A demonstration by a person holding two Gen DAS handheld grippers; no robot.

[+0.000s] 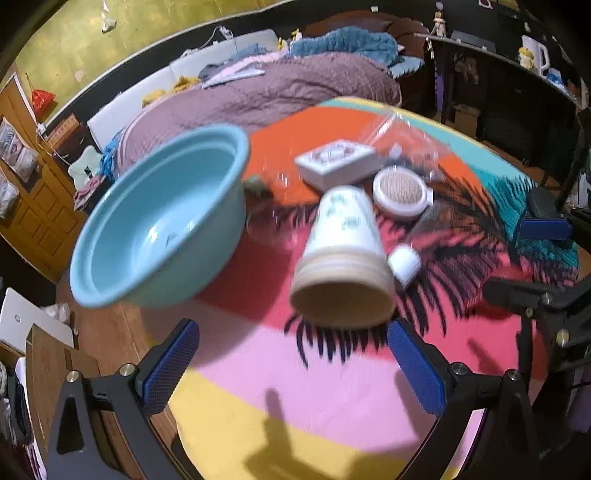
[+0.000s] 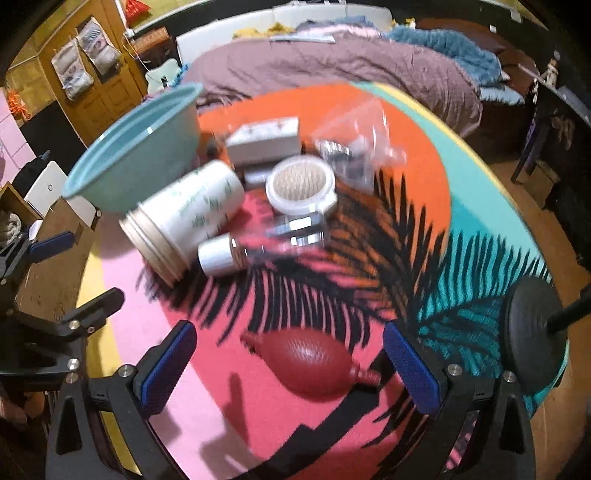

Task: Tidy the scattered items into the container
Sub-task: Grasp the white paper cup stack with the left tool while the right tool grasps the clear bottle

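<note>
Bright palm-print cloth covers the worktop, where both claws, left claw (image 1: 293, 369) and right claw (image 2: 290, 369), hang wide open and empty, so tidying looks unstarted: right should close on the red bulb (image 2: 314, 363) between its fingers, while the cup (image 1: 341, 258) lies beside the teal basin (image 1: 162, 218).

Home bedroom. Unmade bed (image 1: 266, 92) with mauve quilt and a blue blanket (image 1: 343, 46); white headboard (image 2: 332, 16) behind. Wooden door (image 2: 99, 85) with hanging bags, wood floor (image 2: 535, 206), cluttered dark shelf (image 1: 509, 55).

Mauve bedspread (image 1: 266, 92), blue blanket (image 1: 343, 44), wooden door (image 2: 99, 85) behind colourful tablecloth (image 2: 480, 177).
</note>
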